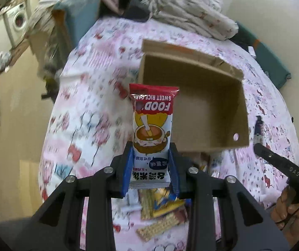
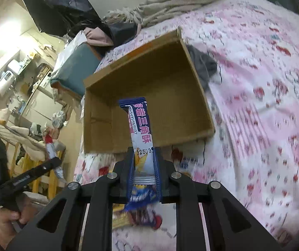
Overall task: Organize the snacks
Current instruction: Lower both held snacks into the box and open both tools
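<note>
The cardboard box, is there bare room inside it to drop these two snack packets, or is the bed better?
The cardboard box shows a bare floor between all four walls. The bedspread beside it is open too. It is crowded near the grippers, where loose snack packets lie.

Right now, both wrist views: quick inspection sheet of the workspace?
Surface: bed with pink patterned sheet.
Job's things: open cardboard box, nothing seen inside; red-topped rice cake packet; purple-and-white snack packet; more snack packets loose on the sheet.
Clutter: heaped bedding and clothes behind the box.
Grippers: left claw shut on the rice cake packet; right claw shut on the purple-and-white packet.
Cables: nothing seen.
Surroundings: washing machine, blurred household items.
</note>
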Available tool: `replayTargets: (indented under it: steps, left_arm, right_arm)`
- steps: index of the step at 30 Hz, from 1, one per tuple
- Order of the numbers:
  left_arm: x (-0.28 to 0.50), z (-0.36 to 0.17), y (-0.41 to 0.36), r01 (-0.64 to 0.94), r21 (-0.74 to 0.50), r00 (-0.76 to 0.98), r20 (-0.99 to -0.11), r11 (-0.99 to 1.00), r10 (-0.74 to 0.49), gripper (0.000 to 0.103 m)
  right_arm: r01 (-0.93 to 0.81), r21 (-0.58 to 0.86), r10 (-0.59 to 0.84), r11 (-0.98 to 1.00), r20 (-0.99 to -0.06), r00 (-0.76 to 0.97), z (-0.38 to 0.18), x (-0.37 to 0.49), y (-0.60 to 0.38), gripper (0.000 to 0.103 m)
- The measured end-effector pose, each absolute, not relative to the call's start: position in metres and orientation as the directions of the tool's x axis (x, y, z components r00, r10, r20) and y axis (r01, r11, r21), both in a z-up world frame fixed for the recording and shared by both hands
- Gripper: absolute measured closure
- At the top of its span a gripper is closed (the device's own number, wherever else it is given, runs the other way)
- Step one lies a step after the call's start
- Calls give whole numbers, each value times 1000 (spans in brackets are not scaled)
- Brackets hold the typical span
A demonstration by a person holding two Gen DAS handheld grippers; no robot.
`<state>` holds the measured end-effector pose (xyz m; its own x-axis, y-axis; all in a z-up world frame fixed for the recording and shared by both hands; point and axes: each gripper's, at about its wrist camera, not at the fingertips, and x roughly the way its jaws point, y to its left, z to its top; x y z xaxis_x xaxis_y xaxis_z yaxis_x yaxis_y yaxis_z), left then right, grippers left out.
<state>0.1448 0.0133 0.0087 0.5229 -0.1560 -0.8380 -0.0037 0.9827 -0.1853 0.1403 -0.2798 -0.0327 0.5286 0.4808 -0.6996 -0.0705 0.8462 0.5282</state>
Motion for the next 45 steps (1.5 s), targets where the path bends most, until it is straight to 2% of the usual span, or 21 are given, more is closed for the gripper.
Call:
replayTargets:
  steps: [14, 26, 32, 34, 36, 38, 41, 45]
  left_arm:
    - [223, -24, -44, 63, -174, 486, -855, 983, -183, 75]
    - [251, -68, -62, 58, -141, 416, -896, 988, -153, 75]
    - [254, -79, -68, 61, -144, 386, -909, 988, -156, 74]
    - [254, -81, -71, 70, -151, 375, -912, 986, -166, 69]
    - [253, -80, -73, 68, -142, 372, -915, 988, -157, 44]
    - [251, -75, -75, 69, -133, 389, -909, 989, -150, 33]
    - [248, -69, -76, 86, -124, 401, -904, 989, -148, 32]
    - [246, -62, -70, 74, -131, 406, -901, 989, -150, 32]
  right_arm:
    - [6, 523, 457, 853, -751, 476, -66, 214, -277, 85]
    - [53, 486, 436, 872, -822, 367, -101, 240, -265, 85]
    - [75, 514, 458, 855, -814, 356, -103, 239, -266, 81]
    - [79, 514, 457, 854, -815, 357, -103, 239, -266, 81]
    - [87, 527, 468, 845, -809, 355, -103, 241, -267, 81]
    - [98, 547, 485, 832, -800, 352, -103, 241, -269, 78]
    - [91, 578, 515, 811, -779, 358, -101, 240, -270, 63]
    - [63, 564, 503, 823, -777, 379, -92, 236, -267, 56]
